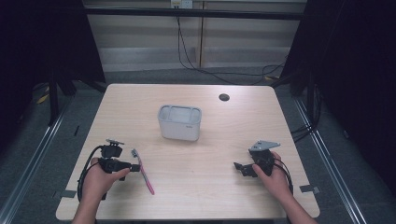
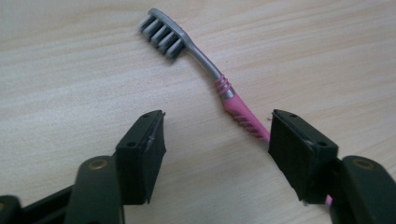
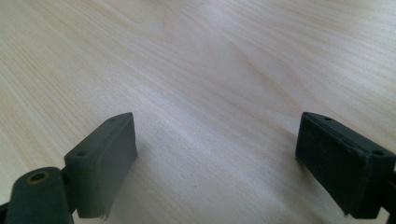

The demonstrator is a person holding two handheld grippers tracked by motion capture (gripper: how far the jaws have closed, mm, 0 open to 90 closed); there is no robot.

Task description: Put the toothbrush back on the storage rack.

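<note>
Pink-handled toothbrush (image 2: 233, 105) with grey bristles lay flat on the pale wood tabletop (image 1: 224, 140), near its left front edge. Left hand-held gripper (image 2: 217, 140) stood wide, jaws low around the handle, not closed on it. Right hand-held gripper (image 3: 217, 154) stood wide over bare wood. White rectangular tub (image 1: 180, 122) sat mid-tabletop.

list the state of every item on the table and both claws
toothbrush: lying flat on the table, bristles sideways, not gripped, handle end running past one jaw of the left claw
white container: upright at the table's middle, open top, contents cannot be told
left claw: open, low over the table, at the toothbrush handle
right claw: open, holding nothing, bare table between its jaws
</note>
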